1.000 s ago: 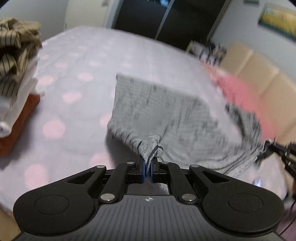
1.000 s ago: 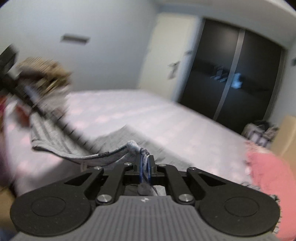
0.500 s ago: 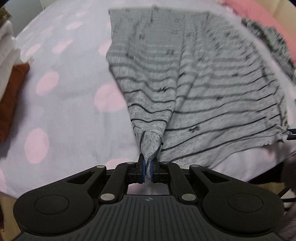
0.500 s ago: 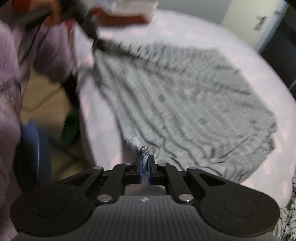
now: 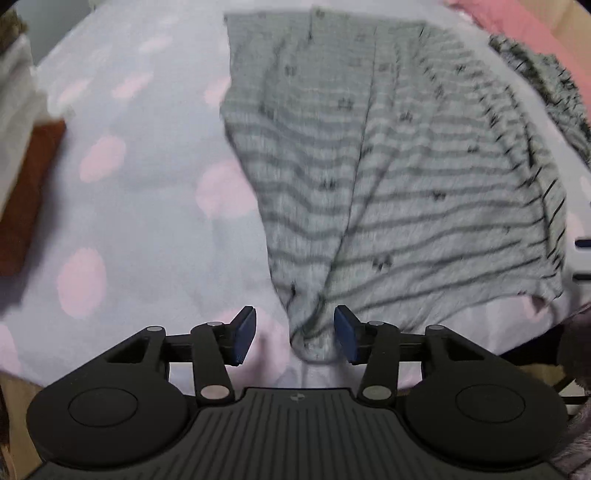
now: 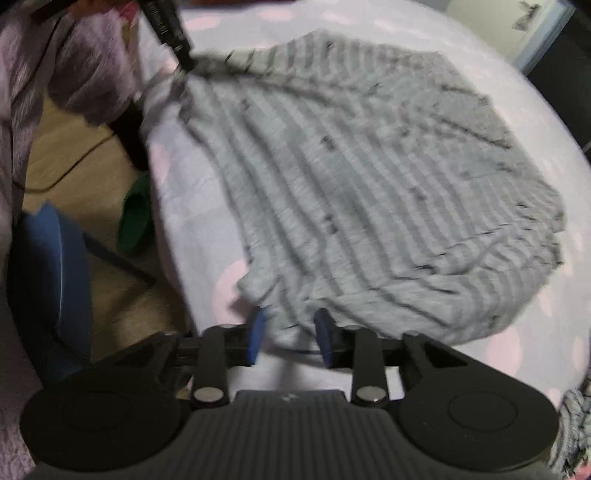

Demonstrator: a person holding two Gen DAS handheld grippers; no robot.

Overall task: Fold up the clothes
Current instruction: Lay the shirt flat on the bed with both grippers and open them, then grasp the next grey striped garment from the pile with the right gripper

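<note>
A grey striped shirt (image 5: 388,177) lies spread over the bed (image 5: 147,221), whose pale cover is dotted with pink spots. The near edge of the shirt reaches almost to the bed's edge, with two corners bunched up there.

The left hand-held gripper (image 5: 294,339) is spread wide, its blue pads (image 5: 244,334) standing clear on either side of one bunched corner of the shirt; nothing is pinched. The right hand-held gripper (image 6: 289,341) is also spread, its pads either side of the other rumpled corner, close to the cloth but not squeezing it.

In the right wrist view the left gripper shows as a dark bar at the shirt's far corner, next to a fuzzy lilac sleeve (image 6: 77,74).

Left of the shirt, on the bed, sits a stack of folded things (image 5: 22,177), a rust-brown piece at the bottom with white on top. Right of the shirt lie a darker striped garment (image 5: 546,81) and something pink (image 5: 517,26) beyond it.

Off the bed's near edge, on the wooden floor, are a blue chair (image 6: 51,288) and a green slipper (image 6: 135,218).
</note>
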